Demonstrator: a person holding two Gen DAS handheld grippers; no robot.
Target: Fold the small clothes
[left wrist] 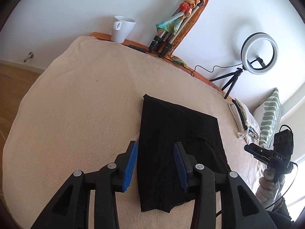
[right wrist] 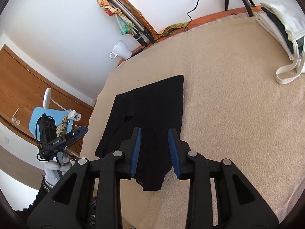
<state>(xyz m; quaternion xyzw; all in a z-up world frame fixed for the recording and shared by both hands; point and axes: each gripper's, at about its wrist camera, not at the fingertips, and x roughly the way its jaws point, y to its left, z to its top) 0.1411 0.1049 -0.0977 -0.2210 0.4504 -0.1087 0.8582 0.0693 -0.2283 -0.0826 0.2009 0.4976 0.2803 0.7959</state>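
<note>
left gripper [left wrist: 155, 164]: my jaws stand apart with nothing between the blue pads [left wrist: 130, 167]; i hover over the near left part of the black garment [left wrist: 179, 148]
right gripper [right wrist: 154, 150]: jaws apart too, nothing gripped; i hang above the garment's near end — from the left wrist view it sits off to the right, clear of the cloth
black garment: folded flat into a long dark shape on the beige blanket [left wrist: 76, 114]; one small crease near its middle; the near edge is uneven
folded pile [right wrist: 280, 26]: pale clothes stacked at the blanket's far right corner, well apart from the garment
back edge: white mug [left wrist: 123, 28]; folded tripod [left wrist: 171, 32] wrapped in a coloured scarf; ring light [left wrist: 258, 53] on a small stand — all by the wall
</note>
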